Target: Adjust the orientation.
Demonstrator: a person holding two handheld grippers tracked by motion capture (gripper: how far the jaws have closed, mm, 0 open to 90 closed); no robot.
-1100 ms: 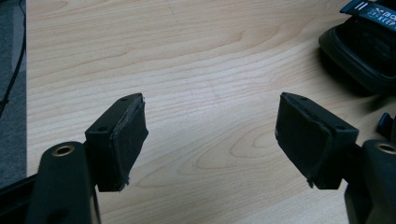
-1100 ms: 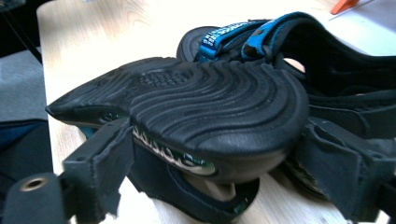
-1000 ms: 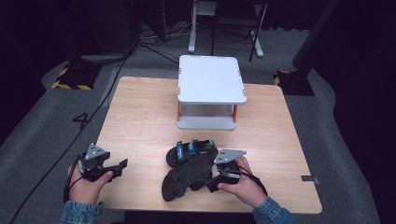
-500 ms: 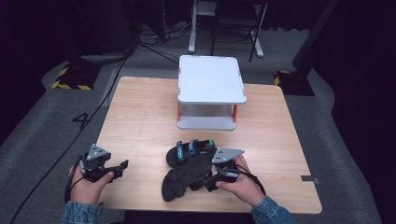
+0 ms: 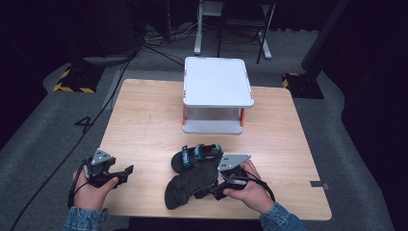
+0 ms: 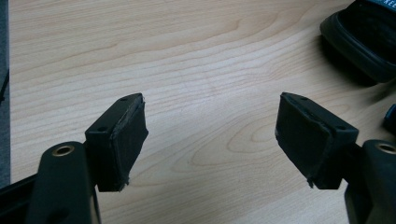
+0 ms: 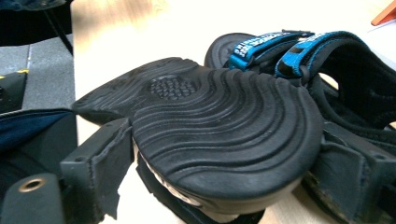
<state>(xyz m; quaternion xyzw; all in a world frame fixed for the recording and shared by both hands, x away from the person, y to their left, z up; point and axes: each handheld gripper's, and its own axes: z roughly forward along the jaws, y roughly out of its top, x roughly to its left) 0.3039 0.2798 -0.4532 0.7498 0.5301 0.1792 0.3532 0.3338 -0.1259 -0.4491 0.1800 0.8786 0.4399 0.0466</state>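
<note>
High view shows the right hand (image 5: 250, 190) low and right of centre, its forearm coming up from the bottom edge in a denim sleeve, wrist bent so the right gripper (image 5: 215, 189) points leftward across the wooden table (image 5: 144, 120). The grey three-cornered plate on that gripper tilts toward the upper right. Its jaws have just been closing, with the heel of the overturned sandal (image 5: 190, 184) between them. Right gripper view has the ribbed black sole (image 7: 219, 135) sitting between the two pads (image 7: 109, 165), which stand at its two sides; whether they press on it I cannot tell for sure, though they look to be touching.

That sandal lies sole up, its long axis running from lower left to upper right of the high view, the toe at lower left and the heel at the gripper. A second sandal (image 5: 198, 156) with blue straps sits upright just above it, touching or nearly so, its length running left to right.

At lower left the left hand (image 5: 89, 190) rests near the table's edge, and the left gripper (image 5: 126, 172) points right, jaws spread wide over bare wood in the left gripper view.

A white stand (image 5: 217, 82) sits in the upper centre, well apart from both.
</note>
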